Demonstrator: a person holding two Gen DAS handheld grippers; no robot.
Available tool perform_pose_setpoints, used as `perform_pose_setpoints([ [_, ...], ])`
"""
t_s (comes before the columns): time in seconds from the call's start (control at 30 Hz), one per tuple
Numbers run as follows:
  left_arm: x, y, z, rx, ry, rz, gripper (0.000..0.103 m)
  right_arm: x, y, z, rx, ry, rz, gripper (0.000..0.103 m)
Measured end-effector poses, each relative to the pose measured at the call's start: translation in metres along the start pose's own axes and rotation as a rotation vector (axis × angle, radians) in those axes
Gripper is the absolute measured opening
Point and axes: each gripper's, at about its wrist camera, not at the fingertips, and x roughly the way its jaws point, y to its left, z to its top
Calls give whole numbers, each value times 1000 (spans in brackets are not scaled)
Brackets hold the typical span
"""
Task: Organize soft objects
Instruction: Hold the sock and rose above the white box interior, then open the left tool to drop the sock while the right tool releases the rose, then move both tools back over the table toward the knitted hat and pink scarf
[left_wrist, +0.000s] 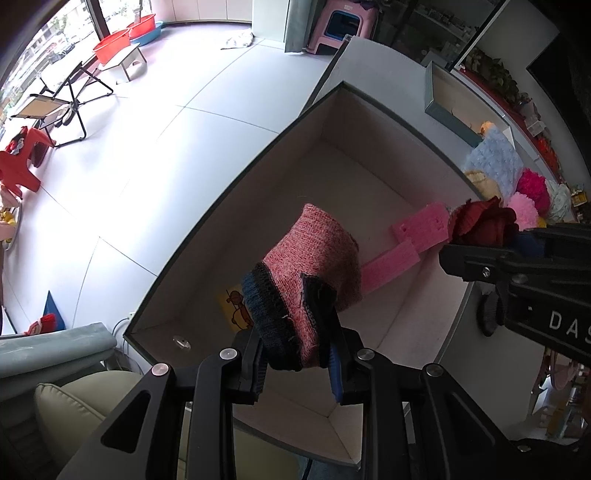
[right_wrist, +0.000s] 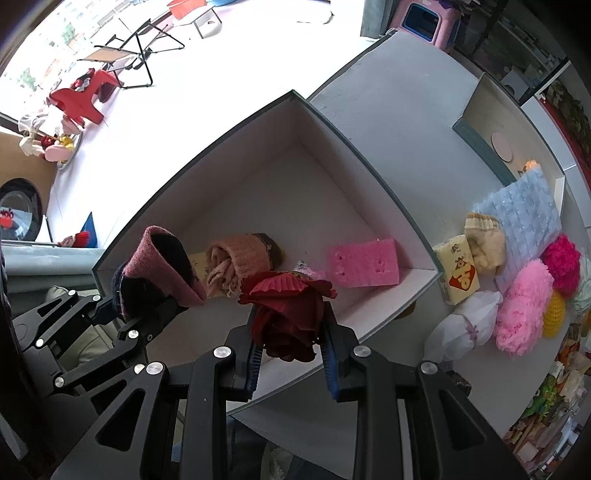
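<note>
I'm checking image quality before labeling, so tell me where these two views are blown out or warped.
Left wrist view: the floor by the windows is overexposed to near white, and the box rim bows from fisheye distortion; the knit sock in the left tongs stays sharp. Right wrist view: the floor is likewise washed out, corners go dark, and the red fabric flower in the right tongs is well lit.

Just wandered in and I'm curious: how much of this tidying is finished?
Partly. A pink sponge and rolled peach sock already lie in the box. The left gripper holds a pink knit sock, the right gripper a red fabric flower. Pompoms and a blue cloth wait outside.
</note>
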Motion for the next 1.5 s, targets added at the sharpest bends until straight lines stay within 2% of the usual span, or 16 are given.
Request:
perform_pose_setpoints([
  [0.37, 9, -2, 0, 12, 13, -6, 29, 19, -1, 12, 26, 43, -18, 31],
  [0.4, 9, -1, 0, 11, 13, -6, 39, 20, -1, 12, 28, 46, -13, 31],
  [0.43, 8, 0, -1, 6, 10, -9, 52, 21, -1, 11, 29, 51, -4, 36],
  [0.47, 6, 0, -1, -3, 2, -9, 85, 20, -2, 11, 35, 51, 2, 42],
  [0.5, 1, 2, -3, -18, -22, -9, 102, 20, -3, 9, 42, 49, 9, 55],
  [0.53, -2, 3, -3, -24, -35, -12, 102, 20, -5, 9, 49, 52, 15, 70],
  [0.57, -6, 2, -4, -25, -41, -21, 102, 20, -6, 8, 57, 55, 20, 77],
  [0.6, -6, 2, -3, -24, -33, -29, 102, 19, -7, 6, 66, 53, 25, 83],
  [0.7, -5, 2, -3, -23, -9, -9, 102, 16, -11, 1, 80, 56, 22, 89],
  [0.9, -11, -3, -9, 5, 3, 30, 102, -1, -20, -17, 91, 8, 9, 93],
  [1.0, -12, -10, -10, 29, 19, 44, 102, -6, -31, -28, 137, -11, 16, 95],
  [1.13, -15, -24, -9, 72, 20, 75, 102, -9, -53, -50, 231, -15, 66, 95],
  [1.27, -18, -45, -9, 145, 24, 89, 102, -11, -75, -79, 299, -39, 78, 96],
  [1.37, -15, -64, -9, 201, 39, 88, 102, -12, -104, -109, 393, -57, 70, 96],
  [1.43, -15, -81, -10, 246, 47, 81, 102, -13, -124, -128, 469, -77, 43, 103],
  [1.5, -16, -100, -11, 294, 48, 72, 102, -15, -147, -150, 555, -98, 39, 103],
])
